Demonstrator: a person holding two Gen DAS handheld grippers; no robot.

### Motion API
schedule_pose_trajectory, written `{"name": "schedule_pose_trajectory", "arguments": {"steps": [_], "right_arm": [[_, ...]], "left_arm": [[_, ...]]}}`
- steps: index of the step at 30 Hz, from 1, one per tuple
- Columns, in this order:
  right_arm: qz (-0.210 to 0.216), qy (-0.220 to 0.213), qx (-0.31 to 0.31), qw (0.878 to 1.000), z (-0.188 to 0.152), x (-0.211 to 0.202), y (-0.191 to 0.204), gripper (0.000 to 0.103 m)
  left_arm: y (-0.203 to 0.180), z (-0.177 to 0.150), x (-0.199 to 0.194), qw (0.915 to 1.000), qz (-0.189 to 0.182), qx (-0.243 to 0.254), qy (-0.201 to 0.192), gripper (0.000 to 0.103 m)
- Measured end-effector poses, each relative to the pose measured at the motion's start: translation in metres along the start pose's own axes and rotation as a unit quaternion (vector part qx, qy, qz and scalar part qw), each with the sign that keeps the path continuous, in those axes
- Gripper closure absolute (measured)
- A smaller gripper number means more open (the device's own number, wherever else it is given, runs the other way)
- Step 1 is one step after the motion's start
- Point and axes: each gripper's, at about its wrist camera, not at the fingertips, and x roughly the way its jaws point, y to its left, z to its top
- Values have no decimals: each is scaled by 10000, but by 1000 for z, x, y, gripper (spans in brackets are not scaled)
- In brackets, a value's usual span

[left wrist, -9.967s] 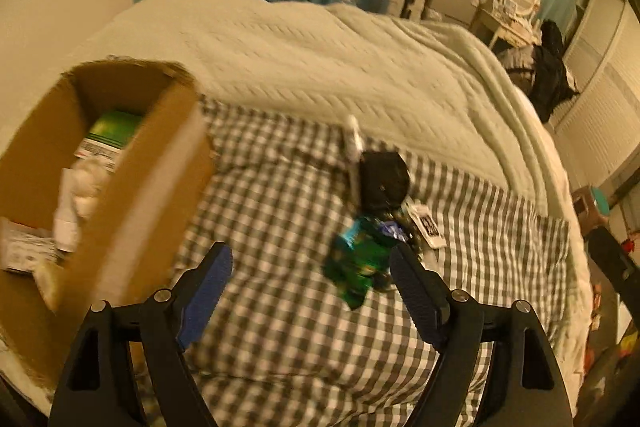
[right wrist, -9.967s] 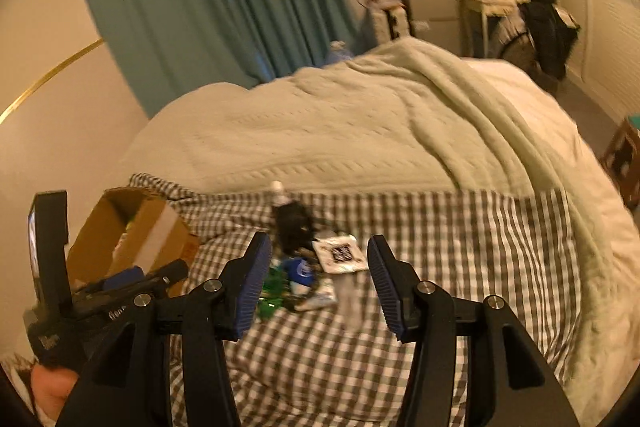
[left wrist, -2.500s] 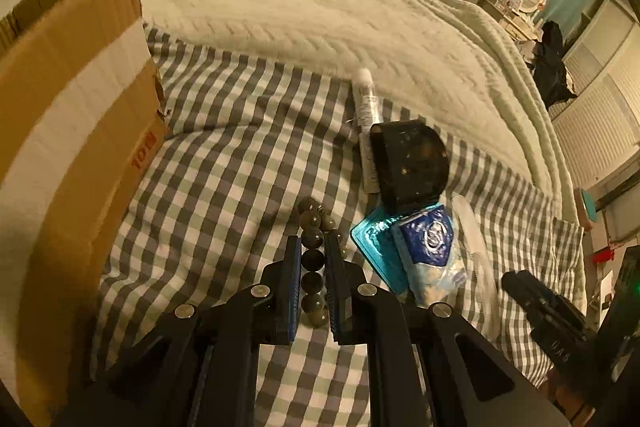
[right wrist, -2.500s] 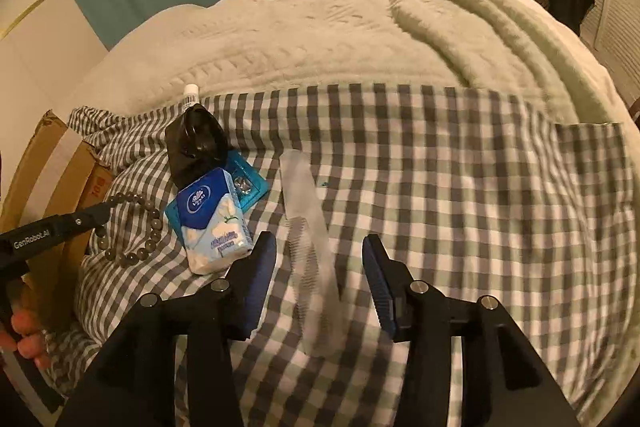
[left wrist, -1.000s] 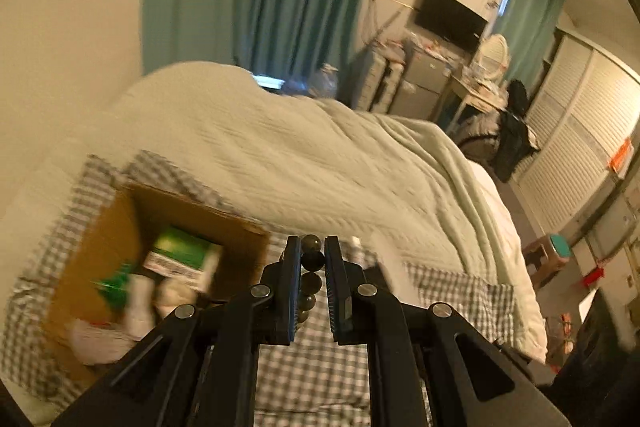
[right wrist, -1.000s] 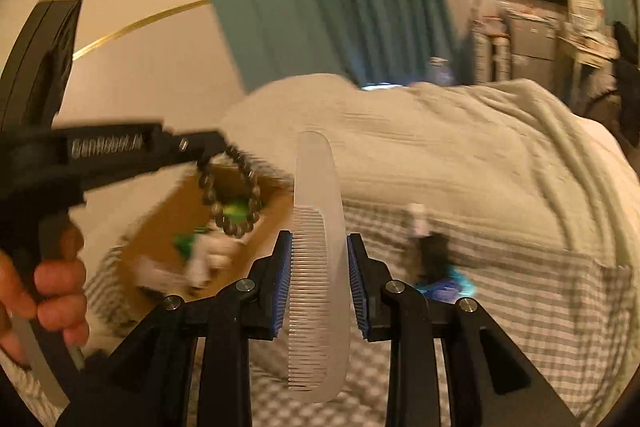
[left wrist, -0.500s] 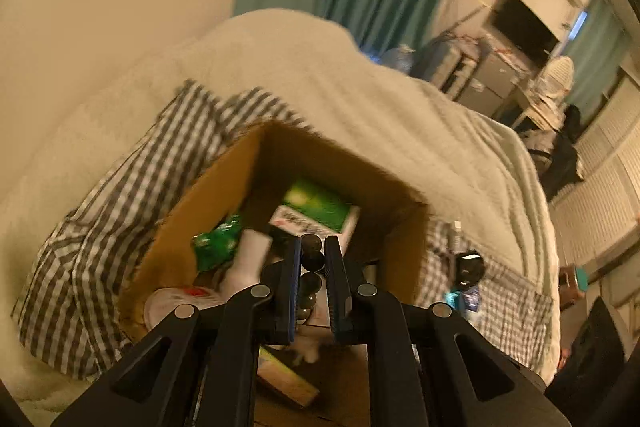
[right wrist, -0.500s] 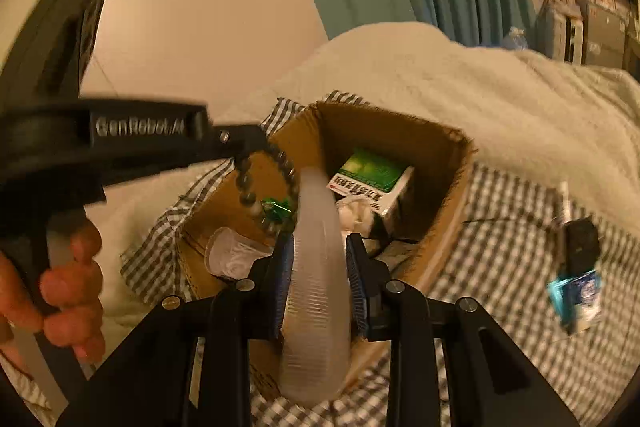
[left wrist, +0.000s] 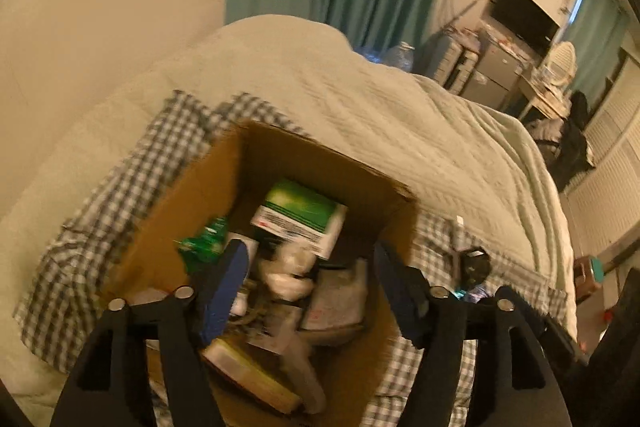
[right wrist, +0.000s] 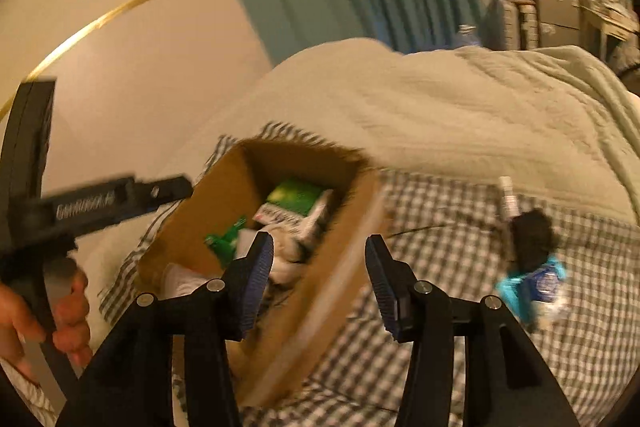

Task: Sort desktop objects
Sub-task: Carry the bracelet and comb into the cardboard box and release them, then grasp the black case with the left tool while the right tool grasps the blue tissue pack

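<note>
Both the left gripper (left wrist: 308, 279) and right gripper (right wrist: 318, 277) are hanging spread and empty over the cardboard box (left wrist: 224, 183), which is sitting on the checked cloth (right wrist: 460, 247), a green-topped carton (left wrist: 300, 217) lying inside

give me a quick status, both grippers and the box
Left gripper open, empty, over cardboard box. Right gripper open, empty, at box's near wall. Black pouch and blue tissue pack left on checked cloth. Nothing blocking.

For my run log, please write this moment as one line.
left gripper: open, empty, over cardboard box | right gripper: open, empty | left on checked cloth: tissue pack
</note>
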Motion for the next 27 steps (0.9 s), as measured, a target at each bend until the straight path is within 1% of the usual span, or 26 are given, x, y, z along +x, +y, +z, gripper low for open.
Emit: {"name": "schedule_pose_trajectory", "arguments": {"steps": [3,5,8,10,14,15,17,19,22,27], "right_arm": [[-225,-177,165,9995,4,-26,-27,55],[-368,-273,226,9987,4,-43,-44,53],[-585,-430,368,9967,3,-69,-73,50],[-724,-496,460,9951,0,-82,-92,50],[-1066,-538,628,9909,-8,-100,-137,50],[-1163,-529,649,9897,-10,-103,-146,50],[-1463,-420,540,9869,-16,-105,-164,49],[-1622,-298,434,9854,-22,-103,-178,49],[-1584,-191,499,9859,-34,-95,-202,49],[-1521,24,574,9867,-53,-71,-227,46]], "left_arm": [[-30,-12,0,9998,-103,173,-38,31],[-52,-20,2,9995,-125,294,-84,30],[-84,-35,12,9983,-220,542,51,28],[-104,-44,19,9975,-217,668,116,28],[-135,-58,32,9967,-305,726,205,28],[-145,-63,39,9965,-344,726,233,26],[-155,-71,47,9962,-351,753,249,24],[-170,-78,61,9956,-315,832,298,23],[-185,-87,83,9946,-240,906,447,23],[-210,-96,120,9931,-214,940,669,23]]}}
